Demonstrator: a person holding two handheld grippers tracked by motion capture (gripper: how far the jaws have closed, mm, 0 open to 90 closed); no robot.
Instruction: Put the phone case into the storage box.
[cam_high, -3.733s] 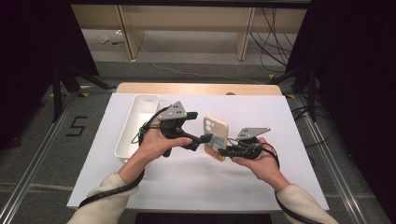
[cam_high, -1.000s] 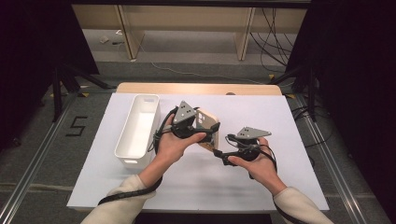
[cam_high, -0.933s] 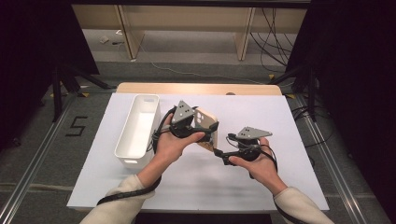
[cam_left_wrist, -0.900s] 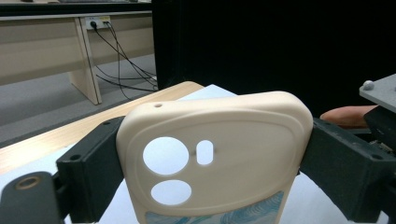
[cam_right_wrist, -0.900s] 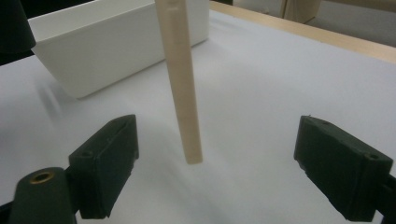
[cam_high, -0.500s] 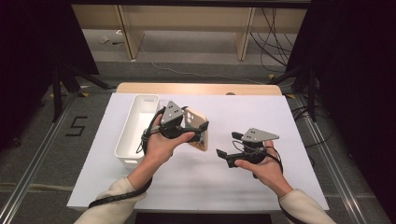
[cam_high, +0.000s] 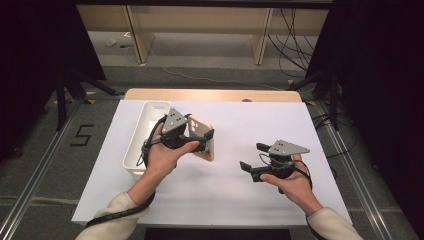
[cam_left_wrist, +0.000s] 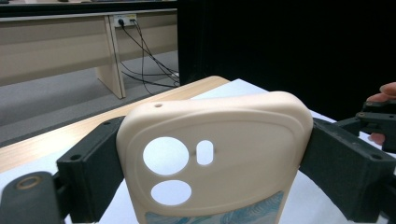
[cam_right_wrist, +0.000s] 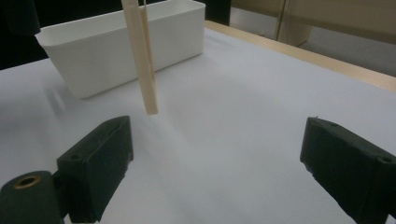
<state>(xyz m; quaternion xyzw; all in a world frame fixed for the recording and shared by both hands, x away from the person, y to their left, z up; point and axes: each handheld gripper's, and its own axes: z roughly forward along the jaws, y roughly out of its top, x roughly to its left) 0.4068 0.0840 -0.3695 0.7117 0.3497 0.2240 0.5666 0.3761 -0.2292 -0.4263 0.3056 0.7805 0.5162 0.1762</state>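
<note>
Your left gripper (cam_high: 206, 141) has the cream phone case (cam_high: 206, 145) clamped across its width: in the left gripper view both black jaws press the case's (cam_left_wrist: 219, 154) side edges, camera cutouts facing the lens, a blue-patterned strip at the bottom edge. The case is lifted clear of the white sheet (cam_high: 225, 190), held upright toward the sheet's left half, just beside the white bin (cam_high: 140, 145).

Your right gripper (cam_high: 248, 159) is empty. Its jaws have just been opening and now stand wide apart, nothing between them; its own view shows bare sheet (cam_right_wrist: 224, 140), with the case (cam_right_wrist: 145, 65) seen edge-on farther off in front of the bin (cam_right_wrist: 121, 51). It sits near the right half of the sheet, well apart from the case.

Judgement on progress: the handover to your left gripper looks complete. What is left, apparently, is placing the case in the bin, which runs along the sheet's left edge. The case is not yet over the bin's opening.
</note>
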